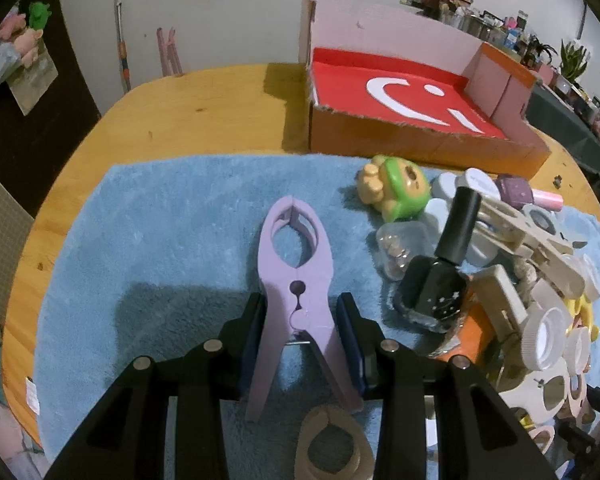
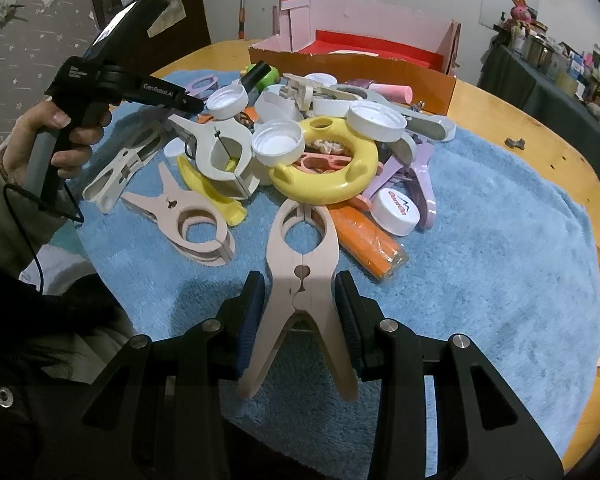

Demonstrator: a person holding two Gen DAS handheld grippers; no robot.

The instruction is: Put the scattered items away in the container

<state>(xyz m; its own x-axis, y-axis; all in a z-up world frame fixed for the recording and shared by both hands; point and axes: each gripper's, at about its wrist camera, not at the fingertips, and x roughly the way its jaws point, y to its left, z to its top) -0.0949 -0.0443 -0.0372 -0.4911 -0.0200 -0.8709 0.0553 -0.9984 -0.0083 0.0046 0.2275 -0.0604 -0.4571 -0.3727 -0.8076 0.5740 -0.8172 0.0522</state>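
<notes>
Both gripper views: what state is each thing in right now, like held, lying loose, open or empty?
Left gripper: shut on the purple clip.
Purple clip: held, jaws closed.
Right gripper: shut on the beige clip.
Beige clip: held, jaws closed.
Cardboard box: open-topped, nothing seen inside.
Black nail polish bottle: capped, leaning on the pile.
Yellow ring: loose on the pile.
Blue towel: spread flat.

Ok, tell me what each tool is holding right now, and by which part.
Left tool straddles the purple clothes peg at its pivot; right tool straddles the beige clothes peg at its pivot. Whether either is actually clamped cannot be told.
</notes>
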